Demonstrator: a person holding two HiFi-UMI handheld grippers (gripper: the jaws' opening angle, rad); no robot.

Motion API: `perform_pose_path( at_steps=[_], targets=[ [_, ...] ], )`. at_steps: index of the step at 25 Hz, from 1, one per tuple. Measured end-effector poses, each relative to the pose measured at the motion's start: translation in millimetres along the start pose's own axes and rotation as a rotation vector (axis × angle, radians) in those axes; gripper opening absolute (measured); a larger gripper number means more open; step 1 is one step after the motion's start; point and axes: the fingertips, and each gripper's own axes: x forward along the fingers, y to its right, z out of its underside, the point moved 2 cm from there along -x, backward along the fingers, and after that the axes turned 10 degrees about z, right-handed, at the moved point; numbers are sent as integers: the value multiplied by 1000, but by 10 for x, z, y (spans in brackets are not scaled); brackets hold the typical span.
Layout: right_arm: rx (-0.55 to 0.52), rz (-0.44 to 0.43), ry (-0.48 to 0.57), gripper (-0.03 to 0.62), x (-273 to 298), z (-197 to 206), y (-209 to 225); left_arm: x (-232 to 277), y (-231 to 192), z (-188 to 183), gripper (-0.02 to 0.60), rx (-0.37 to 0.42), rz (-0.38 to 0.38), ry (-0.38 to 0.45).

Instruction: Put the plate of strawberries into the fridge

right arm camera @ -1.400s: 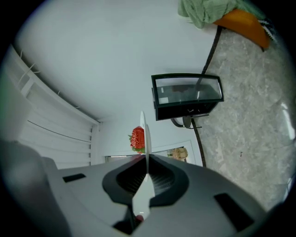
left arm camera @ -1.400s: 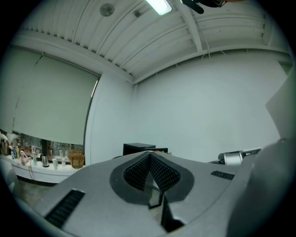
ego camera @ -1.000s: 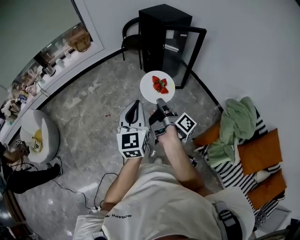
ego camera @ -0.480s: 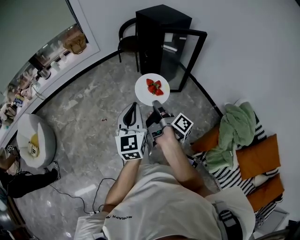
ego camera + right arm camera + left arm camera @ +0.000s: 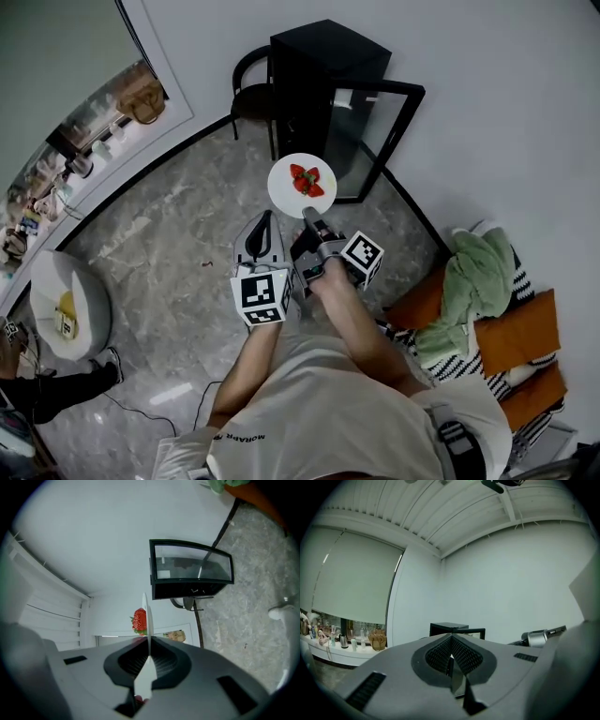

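A: Right gripper (image 5: 307, 215) is out front, pointing level, jaws clamped on the near rim of the plate (image 5: 284, 194). That gripper's own view shows the white rim running edge-on between the pads, pinched tight.

B: And the strawberries (image 5: 306, 180)?

A: A small red cluster near the middle of the plate. The plate is in the air over the floor (image 5: 169, 216), right in front of the fridge (image 5: 323, 66), not inside it.

B: Is the fridge open?

A: Yes. The glass door (image 5: 380, 141) is swung out to the right, and from the head view the plate sits near the gap between the black cabinet and that door.

B: What about the left gripper (image 5: 263, 221)?

A: Just to the left of the right one, also level and aimed toward the fridge. Its jaws are closed together with nothing between them. Its own view shows the two pads meeting, with the fridge beyond.

B: Are the two grippers touching?

A: They're close side by side, but I can't tell whether they touch.

B: Anything else around?

A: A black chair (image 5: 246, 80) stands left of the fridge, by the wall. A green cloth (image 5: 473, 267) lies by orange cushions (image 5: 516, 323) on the right. A round white seat (image 5: 56, 281) is well off to the left.
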Motion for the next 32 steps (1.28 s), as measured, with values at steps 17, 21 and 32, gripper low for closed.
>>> perform_pose_path(
  at_steps=[17, 21, 32],
  targets=[
    [13, 6, 78, 21, 1873, -243, -582, 1484, -1508, -242, 0, -23, 61, -36],
    [22, -2, 99, 21, 2136, -351, -670, 1730, -1644, -261, 0, -27, 85, -41],
    [32, 17, 118, 21, 2457, -525, -656, 1994, -1826, -185, 0, -15, 91, -41]
  ],
)
